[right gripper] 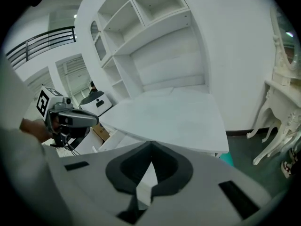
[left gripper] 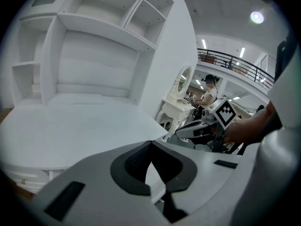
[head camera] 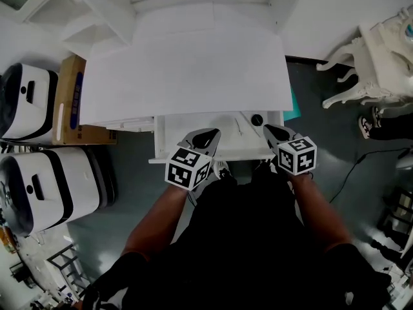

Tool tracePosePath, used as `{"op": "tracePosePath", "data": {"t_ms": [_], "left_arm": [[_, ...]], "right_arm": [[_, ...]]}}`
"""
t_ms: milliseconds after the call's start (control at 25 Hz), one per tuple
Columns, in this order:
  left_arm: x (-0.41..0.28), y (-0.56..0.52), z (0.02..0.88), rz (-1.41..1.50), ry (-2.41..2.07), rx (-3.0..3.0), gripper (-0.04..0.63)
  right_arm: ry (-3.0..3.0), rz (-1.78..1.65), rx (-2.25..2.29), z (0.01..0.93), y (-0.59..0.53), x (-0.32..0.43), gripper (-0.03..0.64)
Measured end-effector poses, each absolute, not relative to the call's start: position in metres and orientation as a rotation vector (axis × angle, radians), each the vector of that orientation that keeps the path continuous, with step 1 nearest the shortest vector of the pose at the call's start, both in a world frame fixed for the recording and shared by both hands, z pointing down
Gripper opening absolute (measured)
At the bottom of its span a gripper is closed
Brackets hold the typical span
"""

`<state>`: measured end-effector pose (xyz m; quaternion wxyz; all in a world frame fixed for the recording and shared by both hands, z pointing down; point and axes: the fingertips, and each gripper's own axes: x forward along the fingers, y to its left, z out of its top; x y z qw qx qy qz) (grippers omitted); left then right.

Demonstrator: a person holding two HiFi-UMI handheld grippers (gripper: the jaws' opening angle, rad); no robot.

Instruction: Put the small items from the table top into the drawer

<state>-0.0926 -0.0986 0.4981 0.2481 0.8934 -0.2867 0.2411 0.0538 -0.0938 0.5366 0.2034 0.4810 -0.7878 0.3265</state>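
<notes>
- The small black round item (head camera: 257, 119) lies inside the open white drawer (head camera: 173, 134); the white table top (head camera: 187, 63) looks bare.
- My left gripper (head camera: 205, 137) and right gripper (head camera: 279, 133) hover over the drawer's front, jaws together, empty.
- If I close it, I should push evenly from both sides.

One table, three viewpoints.
The table (head camera: 187, 63) is seen steeply from overhead; its top is viewed low, close and forward from the left gripper (head camera: 204, 137) and the right gripper (head camera: 277, 133).
</notes>
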Motion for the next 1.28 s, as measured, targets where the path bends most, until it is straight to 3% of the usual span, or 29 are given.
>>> {"op": "tracePosePath", "data": {"t_ms": [800,1280], "left_arm": [[-0.05,-0.061,0.482,0.583,-0.826,2.433,0.009],[0.021,0.013,0.474,0.557,-0.926,2.404,0.009]], "right_arm": [[-2.395,0.756,1.337,0.477,-0.062,0.076,0.028],[-2.487,0.724,1.161,0.472,0.0,0.119,0.026]]}}
